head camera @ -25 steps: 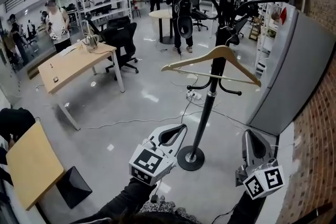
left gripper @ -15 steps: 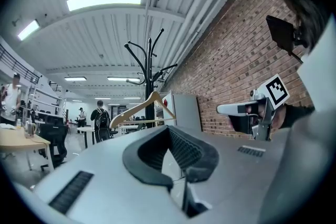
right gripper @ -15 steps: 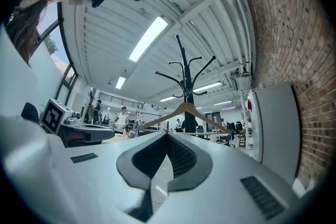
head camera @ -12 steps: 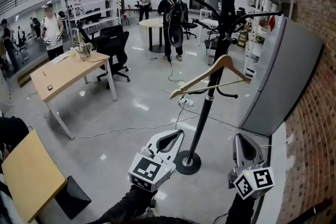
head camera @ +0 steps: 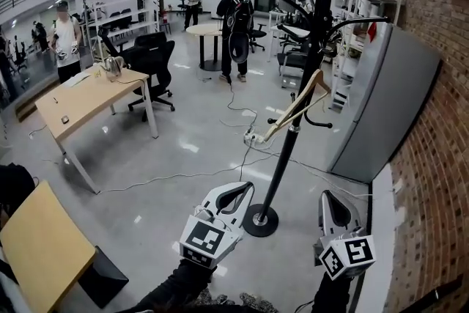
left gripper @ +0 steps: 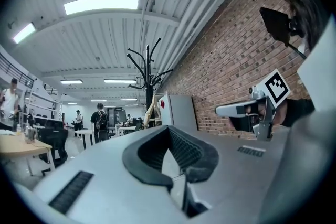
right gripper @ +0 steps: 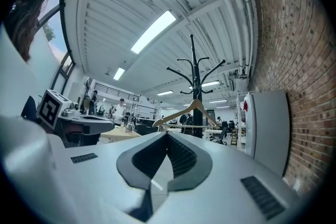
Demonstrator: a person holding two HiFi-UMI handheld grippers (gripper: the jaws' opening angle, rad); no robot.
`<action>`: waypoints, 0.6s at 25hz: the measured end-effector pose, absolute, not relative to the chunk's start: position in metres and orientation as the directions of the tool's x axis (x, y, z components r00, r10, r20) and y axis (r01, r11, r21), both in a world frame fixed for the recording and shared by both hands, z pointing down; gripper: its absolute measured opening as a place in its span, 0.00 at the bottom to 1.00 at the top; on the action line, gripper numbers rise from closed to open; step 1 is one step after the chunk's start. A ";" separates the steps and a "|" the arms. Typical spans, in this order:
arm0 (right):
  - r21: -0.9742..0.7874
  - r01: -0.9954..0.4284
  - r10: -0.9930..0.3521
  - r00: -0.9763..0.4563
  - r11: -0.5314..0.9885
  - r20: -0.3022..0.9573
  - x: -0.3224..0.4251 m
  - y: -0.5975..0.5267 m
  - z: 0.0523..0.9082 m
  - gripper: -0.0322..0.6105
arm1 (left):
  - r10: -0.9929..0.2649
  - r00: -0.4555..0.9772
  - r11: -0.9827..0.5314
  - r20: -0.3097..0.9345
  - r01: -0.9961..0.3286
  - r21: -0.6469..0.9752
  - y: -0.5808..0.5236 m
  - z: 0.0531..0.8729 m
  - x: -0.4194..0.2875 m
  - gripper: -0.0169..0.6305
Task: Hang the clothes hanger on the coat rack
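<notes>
Wooden hanger (head camera: 278, 125) on rack (head camera: 275, 172) | left tool (head camera: 245, 188), right tool (head camera: 331, 196) clenched empty, well apart

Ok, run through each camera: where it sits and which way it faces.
Head view: on the person's head, facing forward and down at the coat rack; sleeves, left tool and right tool show.
Left gripper view: on the left tool, along its shut jaws toward the rack; right tool at right.
Right gripper view: on the right tool, along its shut jaws toward the rack; left tool at left.
All three share the wooden hanger on the rack.
</notes>
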State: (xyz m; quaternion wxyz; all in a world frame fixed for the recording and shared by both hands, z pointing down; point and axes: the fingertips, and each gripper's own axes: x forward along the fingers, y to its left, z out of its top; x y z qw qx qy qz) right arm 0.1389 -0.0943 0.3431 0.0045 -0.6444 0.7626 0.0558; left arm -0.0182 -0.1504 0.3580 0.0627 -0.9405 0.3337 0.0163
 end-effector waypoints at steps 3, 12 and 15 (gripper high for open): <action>0.085 -0.986 -0.987 -0.146 0.140 -0.062 0.134 -0.088 0.348 0.07 | -0.615 0.786 -0.782 -0.058 -0.618 -0.083 -0.144 0.365 -0.023 0.04; 0.071 -0.995 -0.995 -0.077 0.073 -0.060 0.131 -0.069 0.346 0.06 | -0.571 0.818 -0.813 -0.074 -0.576 -0.088 -0.123 0.360 -0.024 0.04; 0.092 -0.994 -0.996 -0.065 0.060 -0.055 0.124 -0.066 0.344 0.06 | -0.563 0.823 -0.819 -0.076 -0.568 -0.081 -0.119 0.359 -0.027 0.04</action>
